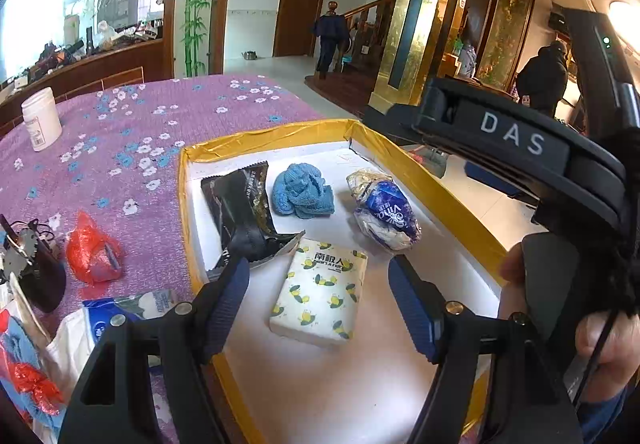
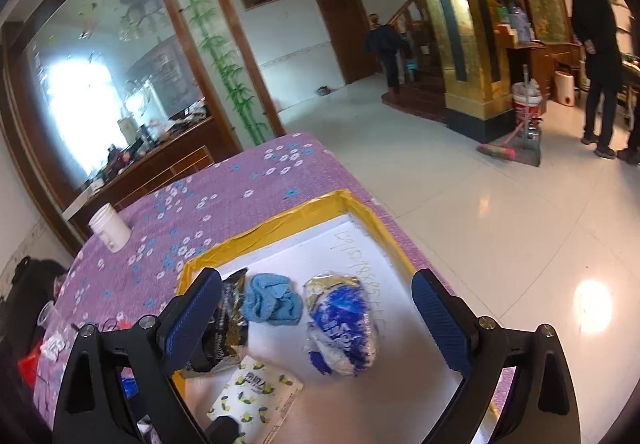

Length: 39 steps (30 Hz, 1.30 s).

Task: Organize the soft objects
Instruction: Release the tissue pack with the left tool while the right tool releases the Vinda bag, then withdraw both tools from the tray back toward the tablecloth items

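Note:
A white tray with a yellow taped rim [image 1: 280, 133] [image 2: 280, 222] lies on the purple flowered tablecloth. In it lie a black snack bag [image 1: 240, 203] [image 2: 228, 332], a blue knitted cloth [image 1: 302, 189] [image 2: 270, 298], a blue and white tissue pack [image 1: 386, 213] [image 2: 340, 328] and a white tissue pack with yellow prints [image 1: 320, 290] [image 2: 256, 392]. My left gripper [image 1: 320, 284] is open above the printed pack, holding nothing. My right gripper [image 2: 316, 312] is open above the blue and white pack, holding nothing; its body shows in the left wrist view [image 1: 520, 147].
On the cloth left of the tray lie a red plastic bag [image 1: 92, 250], a blue and white pack [image 1: 132, 312], a dark pouch [image 1: 36, 276] and more soft things at the lower left. A white jar [image 1: 40, 119] [image 2: 110, 228] stands farther back. The table edge runs right of the tray.

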{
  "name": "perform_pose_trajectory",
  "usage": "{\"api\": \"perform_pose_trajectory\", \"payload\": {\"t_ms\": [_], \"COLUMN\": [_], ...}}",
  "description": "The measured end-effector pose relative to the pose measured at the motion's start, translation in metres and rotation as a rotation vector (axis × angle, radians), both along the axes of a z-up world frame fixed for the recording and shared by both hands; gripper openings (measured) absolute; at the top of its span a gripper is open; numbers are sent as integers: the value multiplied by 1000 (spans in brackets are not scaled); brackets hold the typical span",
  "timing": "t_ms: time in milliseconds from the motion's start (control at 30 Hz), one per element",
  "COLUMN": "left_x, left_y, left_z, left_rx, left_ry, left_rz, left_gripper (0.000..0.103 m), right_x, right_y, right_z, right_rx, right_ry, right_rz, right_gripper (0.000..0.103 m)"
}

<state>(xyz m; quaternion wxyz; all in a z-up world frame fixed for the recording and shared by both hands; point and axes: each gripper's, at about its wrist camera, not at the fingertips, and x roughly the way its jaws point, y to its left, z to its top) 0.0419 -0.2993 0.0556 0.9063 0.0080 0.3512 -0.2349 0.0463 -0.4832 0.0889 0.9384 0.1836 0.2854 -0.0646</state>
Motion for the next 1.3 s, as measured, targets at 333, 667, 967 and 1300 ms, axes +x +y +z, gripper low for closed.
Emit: {"api": "perform_pose_trajectory", "payload": {"t_ms": [333, 667, 967, 1300], "left_x": [-3, -7, -6, -10], "left_y": [8, 7, 16, 25], "left_z": [-2, -8, -4, 13], "left_rx": [-16, 12, 15, 35], "left_ry": [18, 19, -11, -96], "left_rz": [-10, -35, 36, 120], "left_gripper": [79, 79, 79, 79], "right_x": [-25, -17, -27, -48], "right_y": [10, -5, 5, 4], "right_z": [18, -4, 6, 17], "right_rx": [-63, 102, -49, -27], "right_ry": [-108, -23, -146, -134], "right_rz": [-68, -63, -61, 10], "right_gripper": [98, 93, 93, 93]}}
